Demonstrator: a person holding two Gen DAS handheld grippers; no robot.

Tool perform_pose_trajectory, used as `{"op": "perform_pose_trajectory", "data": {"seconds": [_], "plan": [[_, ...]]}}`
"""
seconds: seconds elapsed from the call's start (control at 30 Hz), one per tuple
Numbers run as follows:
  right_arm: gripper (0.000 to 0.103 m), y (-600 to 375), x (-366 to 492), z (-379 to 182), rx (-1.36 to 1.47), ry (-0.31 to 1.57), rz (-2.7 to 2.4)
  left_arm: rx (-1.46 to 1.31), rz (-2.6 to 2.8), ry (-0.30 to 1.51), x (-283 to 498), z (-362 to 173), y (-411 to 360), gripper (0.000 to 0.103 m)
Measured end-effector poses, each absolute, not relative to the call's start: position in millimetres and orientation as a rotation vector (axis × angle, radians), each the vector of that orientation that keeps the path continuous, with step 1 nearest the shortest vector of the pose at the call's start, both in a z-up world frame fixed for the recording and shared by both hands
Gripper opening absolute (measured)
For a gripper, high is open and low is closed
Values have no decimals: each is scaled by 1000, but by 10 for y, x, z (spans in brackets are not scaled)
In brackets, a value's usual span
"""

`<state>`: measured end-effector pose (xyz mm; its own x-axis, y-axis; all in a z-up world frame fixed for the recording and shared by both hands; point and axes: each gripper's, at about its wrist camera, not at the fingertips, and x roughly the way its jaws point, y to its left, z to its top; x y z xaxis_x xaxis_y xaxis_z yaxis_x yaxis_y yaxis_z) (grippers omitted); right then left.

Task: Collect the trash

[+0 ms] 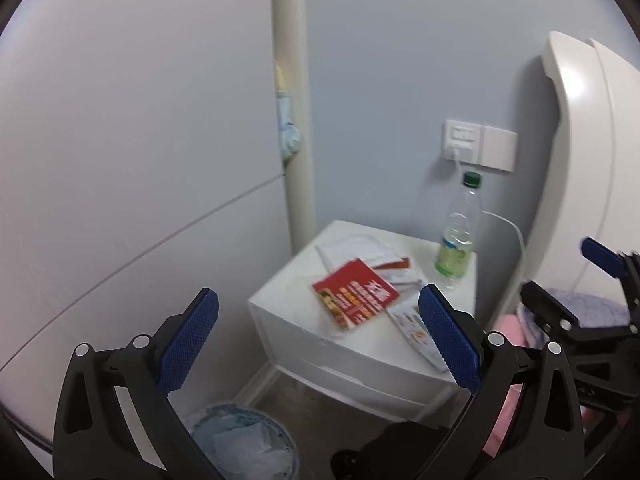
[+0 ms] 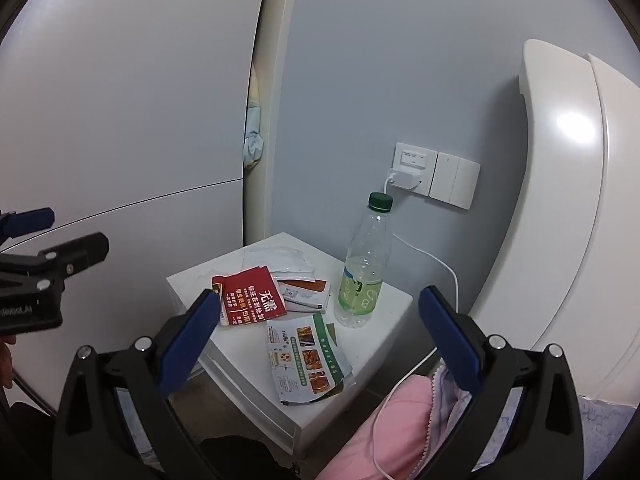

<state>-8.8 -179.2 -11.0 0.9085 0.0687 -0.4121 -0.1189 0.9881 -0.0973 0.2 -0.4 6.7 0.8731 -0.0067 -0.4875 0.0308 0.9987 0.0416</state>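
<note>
Both black hand-held grippers with blue pads, the left gripper (image 1: pixel 318 334) and the right gripper (image 2: pixel 320 332), hang with jaws spread wide and empty, touching nothing, above the white bedside cabinet (image 2: pixel 248 348) bearing a red printed packet (image 2: pixel 252 300), leaflets and a green-capped clear plastic bottle (image 2: pixel 362 272).

At frame centre, a red packet (image 2: pixel 252 295) lies flat on the white counter (image 2: pixel 384 308), a green-edged leaflet (image 2: pixel 306 354) below it, torn wrappers (image 2: pixel 304 290) beside it. A green-capped clear bottle (image 2: pixel 365 264) stands upright, centre right. Lower left, a lined bin (image 1: pixel 244 440).
</note>
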Motion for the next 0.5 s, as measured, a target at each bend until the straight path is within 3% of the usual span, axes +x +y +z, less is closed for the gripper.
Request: {"op": "perform_pose_trajectory", "data": {"seconds": [0.5], "plan": [[97,-1937,-106,-115,-81,431,107,74,13,515,-81,34,-123,97]]}}
